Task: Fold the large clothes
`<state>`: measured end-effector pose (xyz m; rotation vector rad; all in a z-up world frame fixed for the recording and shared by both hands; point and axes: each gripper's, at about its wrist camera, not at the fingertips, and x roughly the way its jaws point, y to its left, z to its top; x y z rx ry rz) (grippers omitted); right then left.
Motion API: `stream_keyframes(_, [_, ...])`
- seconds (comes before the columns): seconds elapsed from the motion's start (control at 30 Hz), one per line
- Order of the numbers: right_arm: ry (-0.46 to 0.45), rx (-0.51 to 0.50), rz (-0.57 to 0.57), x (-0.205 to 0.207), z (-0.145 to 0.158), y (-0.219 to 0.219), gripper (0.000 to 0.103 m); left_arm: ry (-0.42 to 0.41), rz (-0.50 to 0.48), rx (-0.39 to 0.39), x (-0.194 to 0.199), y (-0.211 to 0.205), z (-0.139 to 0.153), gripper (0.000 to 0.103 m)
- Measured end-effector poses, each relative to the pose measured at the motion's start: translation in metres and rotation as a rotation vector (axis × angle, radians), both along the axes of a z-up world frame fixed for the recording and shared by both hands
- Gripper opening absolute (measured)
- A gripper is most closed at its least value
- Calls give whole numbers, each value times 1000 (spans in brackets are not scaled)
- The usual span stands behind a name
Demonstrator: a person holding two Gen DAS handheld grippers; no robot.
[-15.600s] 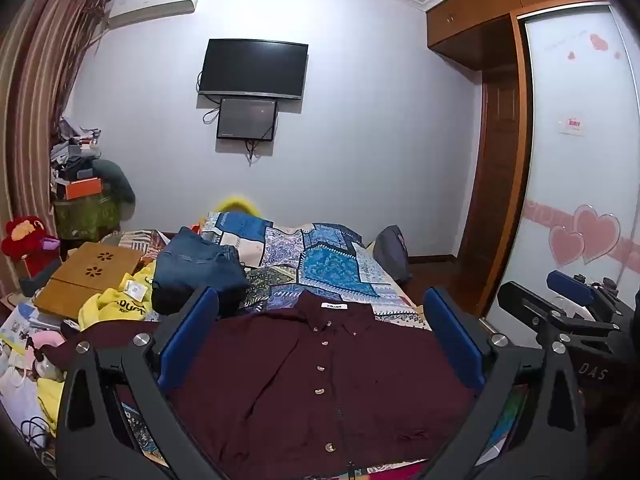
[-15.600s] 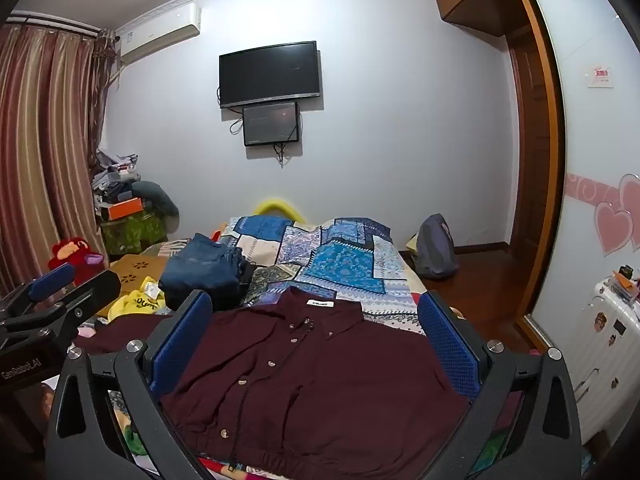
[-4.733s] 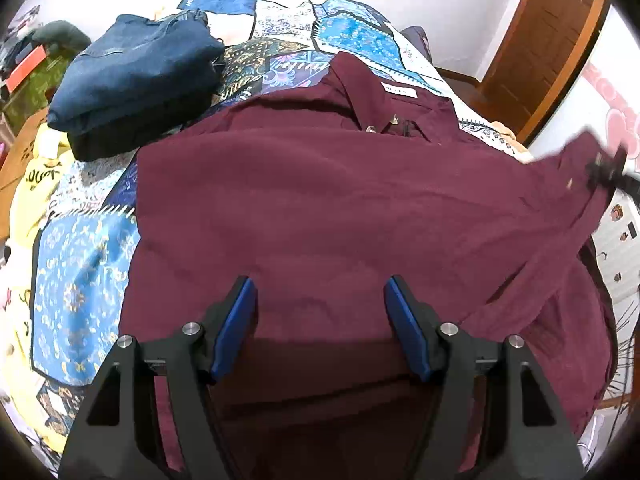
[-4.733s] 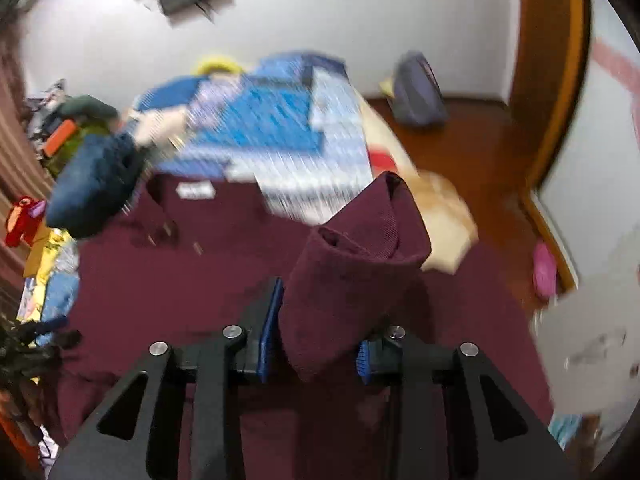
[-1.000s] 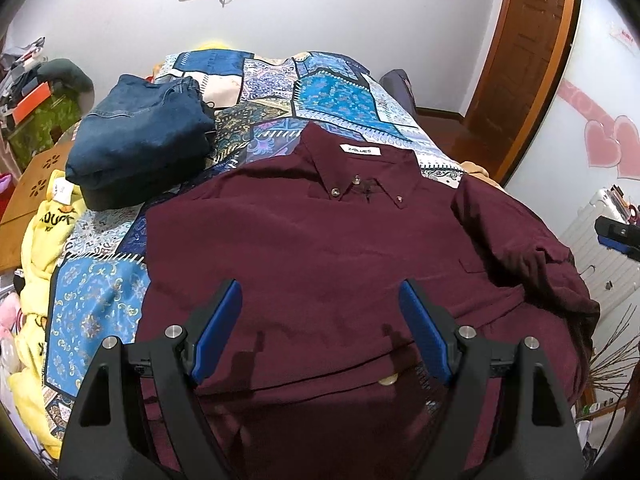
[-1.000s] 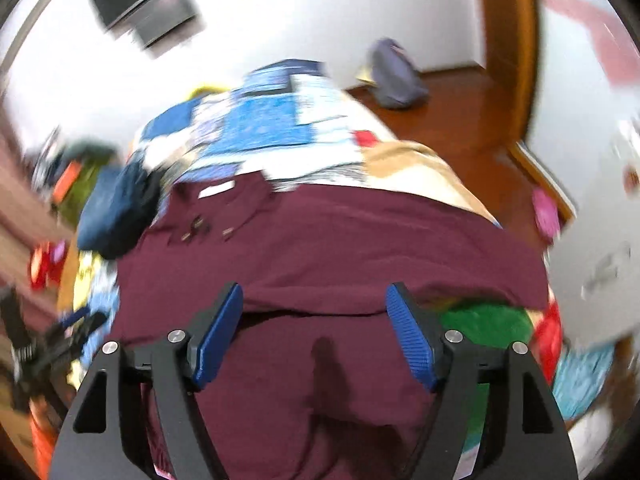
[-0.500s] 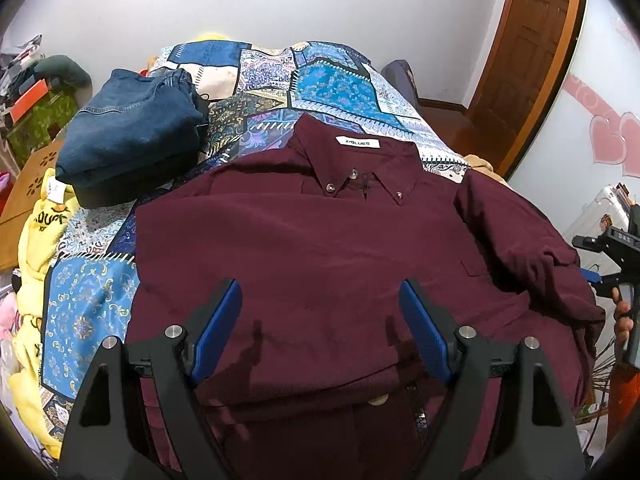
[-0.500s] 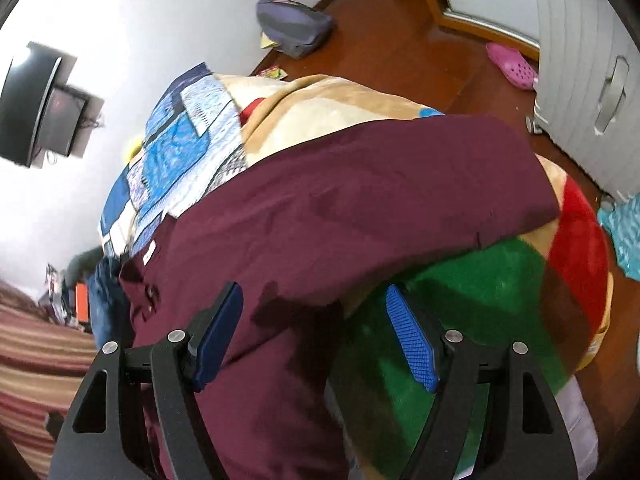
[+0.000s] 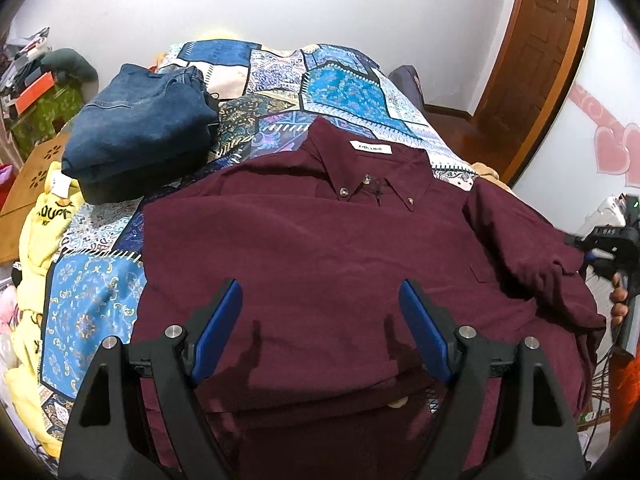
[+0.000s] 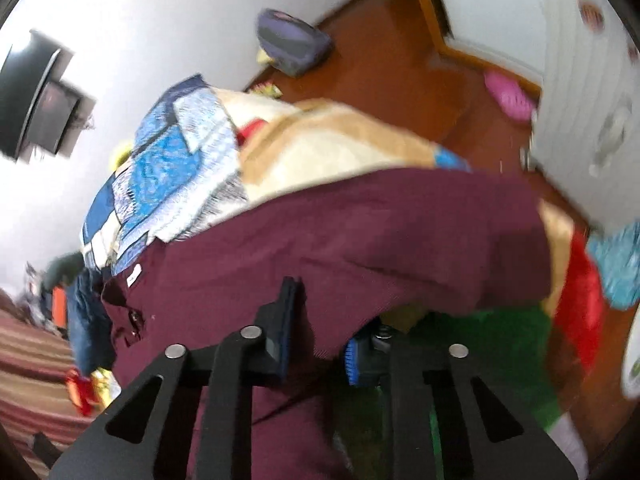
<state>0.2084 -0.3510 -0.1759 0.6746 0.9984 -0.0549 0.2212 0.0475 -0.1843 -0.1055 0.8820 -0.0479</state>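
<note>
A maroon button-up shirt (image 9: 320, 240) lies front up on the bed, collar at the far end. My left gripper (image 9: 320, 320) hovers open over its lower front with nothing between the fingers. The shirt's right sleeve side (image 10: 360, 232) drapes over the bed's edge. There my right gripper (image 10: 318, 332) is closing, and a bunch of the maroon fabric fills the narrow gap between its blue pads. In the left wrist view the right gripper (image 9: 604, 244) shows at the shirt's right edge, held by a hand (image 9: 618, 304).
Folded jeans (image 9: 140, 128) sit on the patchwork quilt (image 9: 340, 88) at the far left, beside a yellow garment (image 9: 44, 220). A green and red blanket (image 10: 480, 344) hangs below the shirt. On the wooden floor lie a backpack (image 10: 294, 46) and a pink slipper (image 10: 508, 96).
My right gripper sank toward the shirt's right edge, rolled, and its jaws went from wide apart to narrow with maroon fabric between them. The left gripper stayed put and open.
</note>
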Motion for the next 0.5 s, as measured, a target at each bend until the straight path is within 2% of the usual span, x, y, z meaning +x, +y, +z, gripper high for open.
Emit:
stream_keyframes(0.17, [-165, -167, 114, -2, 75, 42, 15, -38, 4, 14, -9, 7, 7, 80])
stream_keyframes(0.27, [-303, -234, 210, -4, 126, 86, 15, -66, 8, -9, -17, 16, 13, 80])
stream_keyframes(0.37, [-397, -249, 303, -5, 161, 134, 15, -93, 26, -34, -25, 29, 17, 80])
stream_keyframes(0.5, [-463, -258, 445, -5, 183, 204, 15, -123, 70, -68, -39, 56, 22, 80])
